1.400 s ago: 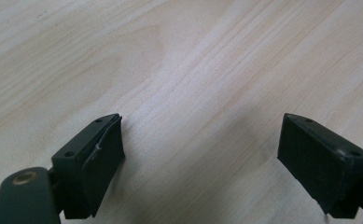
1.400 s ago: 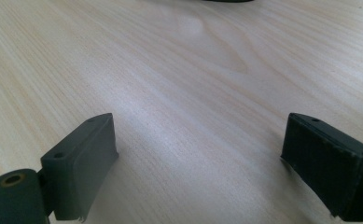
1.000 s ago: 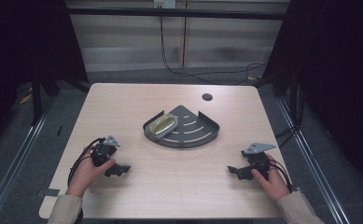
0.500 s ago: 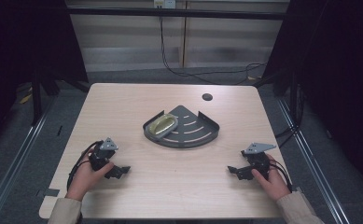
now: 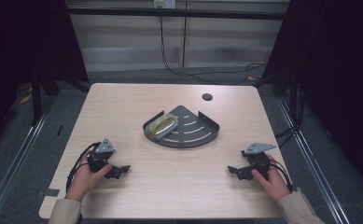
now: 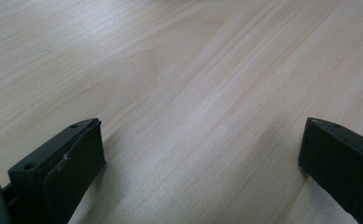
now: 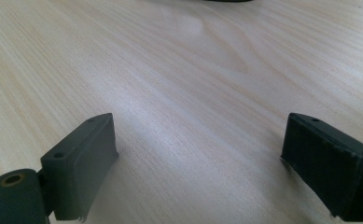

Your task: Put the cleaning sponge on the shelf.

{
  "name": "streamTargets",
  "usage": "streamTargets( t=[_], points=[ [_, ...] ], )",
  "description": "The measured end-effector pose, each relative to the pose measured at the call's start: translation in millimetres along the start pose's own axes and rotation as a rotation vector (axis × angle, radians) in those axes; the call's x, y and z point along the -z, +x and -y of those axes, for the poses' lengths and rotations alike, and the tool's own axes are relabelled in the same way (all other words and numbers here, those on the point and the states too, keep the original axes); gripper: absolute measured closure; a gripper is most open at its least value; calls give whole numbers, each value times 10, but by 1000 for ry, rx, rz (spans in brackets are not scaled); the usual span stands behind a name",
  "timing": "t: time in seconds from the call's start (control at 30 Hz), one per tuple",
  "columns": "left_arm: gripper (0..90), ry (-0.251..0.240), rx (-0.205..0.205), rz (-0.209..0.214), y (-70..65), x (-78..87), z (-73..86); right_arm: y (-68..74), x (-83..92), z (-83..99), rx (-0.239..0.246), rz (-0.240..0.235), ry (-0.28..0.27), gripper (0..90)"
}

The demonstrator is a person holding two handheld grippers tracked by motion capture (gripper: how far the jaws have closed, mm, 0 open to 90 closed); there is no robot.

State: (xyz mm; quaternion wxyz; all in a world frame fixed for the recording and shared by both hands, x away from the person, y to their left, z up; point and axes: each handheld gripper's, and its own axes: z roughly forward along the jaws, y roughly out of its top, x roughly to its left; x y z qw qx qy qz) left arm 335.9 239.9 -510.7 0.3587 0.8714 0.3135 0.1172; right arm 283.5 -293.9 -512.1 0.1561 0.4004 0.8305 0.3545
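A dark grey fan-shaped tray lies at the middle of the wooden table. A yellowish oval bar, perhaps soap, rests in the tray's left part. My left gripper lies on the table at the near left, held by a hand, jaws pointing right. In the left gripper view the left gripper stands open over bare wood. My right gripper rests at the near right, jaws pointing left. The right gripper is open too, nothing between its fingers.
A small dark round hole sits in the table near its far edge. Black cables run across the floor behind the table. Metal rails flank both sides. Bare wood lies between the two grippers.
The left hand and its gripper have shifted slightly toward the near edge. The right gripper has stayed put.
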Motion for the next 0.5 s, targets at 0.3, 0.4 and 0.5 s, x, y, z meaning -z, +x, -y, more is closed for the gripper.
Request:
streamTargets(
  t=[0.3, 0.4, 0.5],
  points=[
    [0, 0, 0, 0, 0, 0, 0, 6, 5, 5, -1, 2, 0, 93],
    [0, -1, 0, 0, 0, -1, 0, 7, 5, 5, -1, 2, -1, 94],
    [0, -1, 0, -1, 0, -1, 0, 8, 5, 6, -2, 3, -1, 94]
  ],
)
